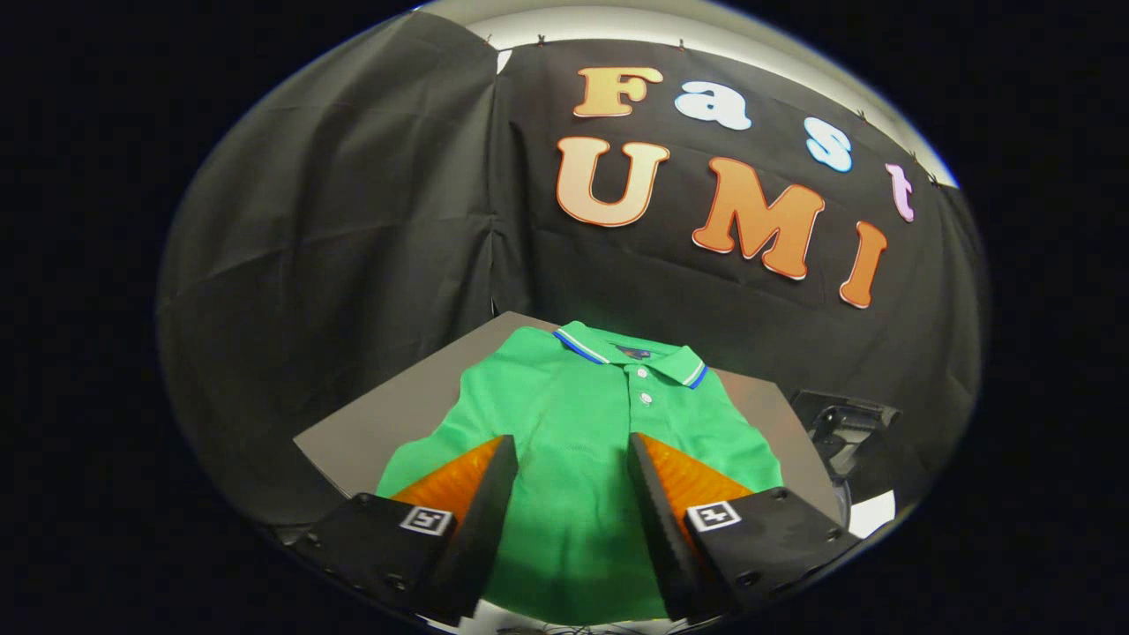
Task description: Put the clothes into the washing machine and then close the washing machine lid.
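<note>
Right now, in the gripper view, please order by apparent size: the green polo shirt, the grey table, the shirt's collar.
1. Green polo shirt, lying beyond and between the open tongs.
2. Grey table; mostly covered, so the ranking against the shirt is unsure.
3. Collar, clearly smallest.

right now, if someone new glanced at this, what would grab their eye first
The bright green polo shirt stands out first, spread flat on the grey table, its striped collar at the far end. The tongs hang open above its middle, with shirt fabric showing between the fingers. Beyond the table's right corner sits a dark machine part, too unclear to identify.
</note>
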Demonstrator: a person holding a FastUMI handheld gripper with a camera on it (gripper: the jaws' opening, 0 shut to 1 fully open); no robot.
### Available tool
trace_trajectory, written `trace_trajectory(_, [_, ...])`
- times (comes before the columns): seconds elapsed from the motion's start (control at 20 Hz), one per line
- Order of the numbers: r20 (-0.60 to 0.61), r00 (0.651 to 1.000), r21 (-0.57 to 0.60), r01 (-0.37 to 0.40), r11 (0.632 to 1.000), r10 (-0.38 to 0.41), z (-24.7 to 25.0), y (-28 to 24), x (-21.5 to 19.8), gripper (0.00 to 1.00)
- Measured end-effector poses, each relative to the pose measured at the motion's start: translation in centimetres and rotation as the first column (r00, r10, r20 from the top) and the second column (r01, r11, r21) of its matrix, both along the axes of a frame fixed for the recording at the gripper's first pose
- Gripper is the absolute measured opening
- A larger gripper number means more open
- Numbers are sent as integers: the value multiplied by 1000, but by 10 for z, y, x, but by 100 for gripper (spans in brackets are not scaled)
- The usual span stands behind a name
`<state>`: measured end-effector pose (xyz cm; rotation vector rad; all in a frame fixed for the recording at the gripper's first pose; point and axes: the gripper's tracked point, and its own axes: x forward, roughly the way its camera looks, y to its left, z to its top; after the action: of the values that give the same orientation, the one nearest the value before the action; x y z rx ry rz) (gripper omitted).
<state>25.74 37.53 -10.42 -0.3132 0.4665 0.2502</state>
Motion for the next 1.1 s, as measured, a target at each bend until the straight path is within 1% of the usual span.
trace_trajectory(0.15, [40,998,-90,-40,995,44,-2,-4,0,55])
trace_trajectory(0.25, [39,997,-113,-57,992,61,-5,-6,1,42])
trace_trajectory(0.35, [28,997,-112,-62,992,66,-7,-7,3,28])
trace_trajectory(0.4, [37,997,-104,-63,993,67,-4,-7,2,18])
trace_trajectory(0.45, [41,996,-96,-70,993,74,-2,-8,1,10])
trace_trajectory(0.55, [46,994,-88,-96,991,100,-2,-9,2,9])
trace_trajectory(0.75, [57,992,2,-113,994,113,5,-11,4,9])
trace_trajectory(0.9, [119,985,29,-132,991,128,26,-14,3,9])
trace_trajectory(1.1, [153,982,88,-126,988,111,46,-26,1,9])
